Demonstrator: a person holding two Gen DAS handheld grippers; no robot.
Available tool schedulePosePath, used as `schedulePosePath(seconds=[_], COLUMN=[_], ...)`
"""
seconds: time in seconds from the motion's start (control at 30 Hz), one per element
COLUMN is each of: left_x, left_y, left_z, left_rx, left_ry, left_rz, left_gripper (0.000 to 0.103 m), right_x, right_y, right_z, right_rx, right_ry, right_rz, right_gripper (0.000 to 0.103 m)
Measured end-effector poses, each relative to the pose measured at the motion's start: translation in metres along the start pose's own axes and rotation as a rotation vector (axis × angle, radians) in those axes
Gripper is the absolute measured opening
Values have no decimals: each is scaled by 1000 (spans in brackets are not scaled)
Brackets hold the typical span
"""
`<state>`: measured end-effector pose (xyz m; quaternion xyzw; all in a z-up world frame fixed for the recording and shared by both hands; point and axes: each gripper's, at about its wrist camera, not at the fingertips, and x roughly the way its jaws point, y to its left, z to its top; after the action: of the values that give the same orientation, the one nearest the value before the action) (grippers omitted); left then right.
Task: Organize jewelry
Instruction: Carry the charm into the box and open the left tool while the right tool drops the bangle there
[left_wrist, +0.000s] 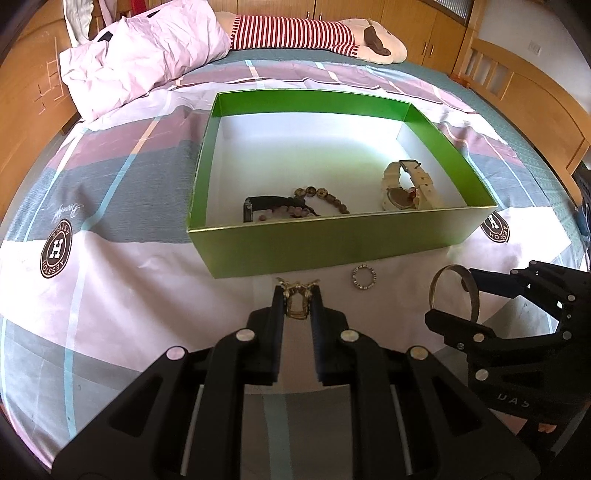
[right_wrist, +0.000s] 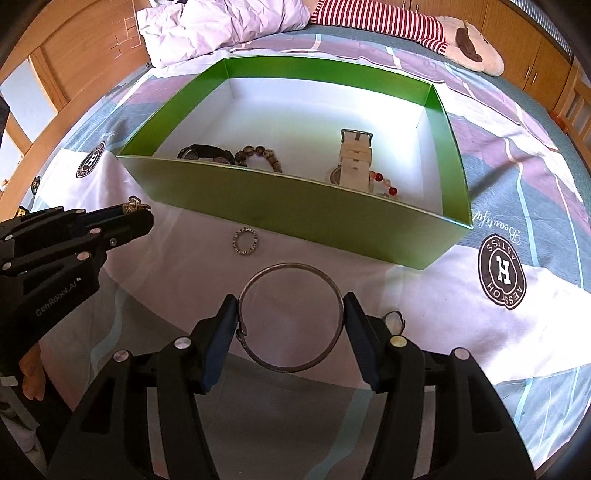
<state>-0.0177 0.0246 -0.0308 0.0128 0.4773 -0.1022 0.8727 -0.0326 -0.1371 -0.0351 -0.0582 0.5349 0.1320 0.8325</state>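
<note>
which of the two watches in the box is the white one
The watch on the right side of the green box, the cream-white watch with the chunky strap. The other, the black watch, lies at the left next to brown beads.

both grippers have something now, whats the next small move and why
Probably lift the right gripper, shut on the silver bangle, forward over the near wall of the green box and release inside. The left gripper already pinches a gold ornament, and can follow.
</note>
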Motion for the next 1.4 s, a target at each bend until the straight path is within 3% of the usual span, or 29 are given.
schedulePosePath(seconds=[0.6, 0.7, 0.8, 0.93, 1.1, 1.3, 1.33, 1.4], left_x=[-2, -25, -47, -43, -13, 18, 21, 19], left_y=[-1, -2, -6, -5, -3, 1, 2, 4], left_z=[0, 7, 26, 53, 77, 81, 81, 80], left_rx=[-1, 7, 38, 40, 16, -18, -27, -38], left_ry=[-13, -112, -209, -229, -192, -127, -123, -130], left_rz=[6, -2, -12, -15, -71, -93, -87, -80], left_gripper=[14, 14, 14, 14, 13, 14, 15, 29], right_x=[6, -17, -53, -72, -35, -11, -12, -20], right_y=[7, 2, -4, -29, -64, -70, -71, -71], right_z=[-2, 4, 18, 42, 57, 57, 56, 55], right_rx=[-12, 14, 20, 100, 232, 276, 282, 292], right_ry=[15, -65, -211, -336, -256, -213, -221, -245], right_rz=[-5, 35, 43, 23, 10, 22, 26, 49], right_gripper=[58, 58, 59, 59, 59, 59, 62, 69])
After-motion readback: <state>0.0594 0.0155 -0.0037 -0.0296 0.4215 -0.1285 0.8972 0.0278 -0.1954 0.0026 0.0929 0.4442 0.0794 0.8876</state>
